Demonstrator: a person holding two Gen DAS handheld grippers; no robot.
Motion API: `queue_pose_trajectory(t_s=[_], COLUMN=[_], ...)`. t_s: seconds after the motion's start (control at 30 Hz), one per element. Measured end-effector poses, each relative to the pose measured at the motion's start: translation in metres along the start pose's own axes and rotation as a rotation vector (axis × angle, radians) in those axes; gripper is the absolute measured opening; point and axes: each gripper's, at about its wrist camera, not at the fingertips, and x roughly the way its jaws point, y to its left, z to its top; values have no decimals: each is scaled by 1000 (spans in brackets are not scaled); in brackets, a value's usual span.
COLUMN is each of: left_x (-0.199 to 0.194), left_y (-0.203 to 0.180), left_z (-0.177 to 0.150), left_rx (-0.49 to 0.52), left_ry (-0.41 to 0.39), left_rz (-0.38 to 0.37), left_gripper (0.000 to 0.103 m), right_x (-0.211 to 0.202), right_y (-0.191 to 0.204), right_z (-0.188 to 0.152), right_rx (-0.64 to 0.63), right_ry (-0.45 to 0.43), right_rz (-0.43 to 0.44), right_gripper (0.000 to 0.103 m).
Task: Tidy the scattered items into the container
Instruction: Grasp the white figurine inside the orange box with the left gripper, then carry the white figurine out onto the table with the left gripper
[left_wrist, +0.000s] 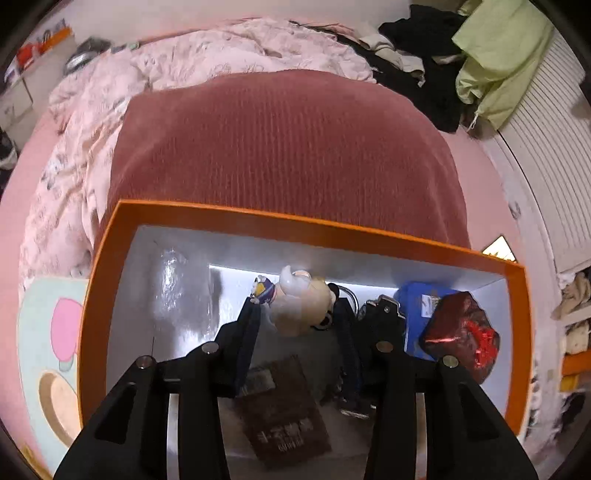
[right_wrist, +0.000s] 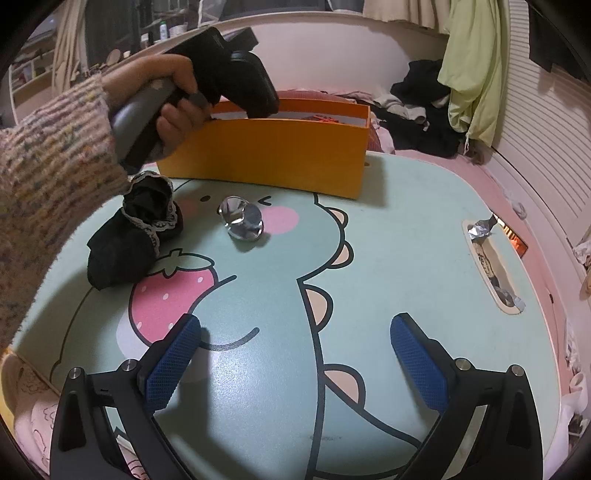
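Note:
The orange box with a white inside holds a white plush toy, a blue packet, a red foil packet, a dark booklet and a black item with a ring. My left gripper hangs open over the box, its tips either side of the plush toy. The box also shows in the right wrist view. My right gripper is open and empty above the dinosaur mat. On the mat lie a black lace-trimmed cloth and a shiny metal object.
The mat lies on a pink bed. A dark red ribbed blanket and a pink quilt lie behind the box. Dark clothes and a green garment are piled at the far right. A slot in the mat holds foil scraps.

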Motion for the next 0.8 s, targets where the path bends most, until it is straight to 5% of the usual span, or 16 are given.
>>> queue_pose_trajectory(t_s=[0.07,0.23,0.5,0.63,0.8], left_x=[-2,-18,-112,-130,-114], left_y=[-1,7,13,32,62], left_z=[-3,-11,-66,-113,-155], left_rx=[11,38,173,223,175], left_ry=[-20,-77,-277,-281,-269], left_rz=[4,-49,-191,-268,-265], left_gripper=[34,34,34,34,34], right_x=[0,1,1,1,1], right_y=[0,0,0,0,0], right_z=[0,0,-1,-1,-1], right_rx=[1,0,0,0,0], right_ry=[0,0,1,1,1], right_rz=[1,0,0,0,1], right_gripper=[103,103,103,103,103])
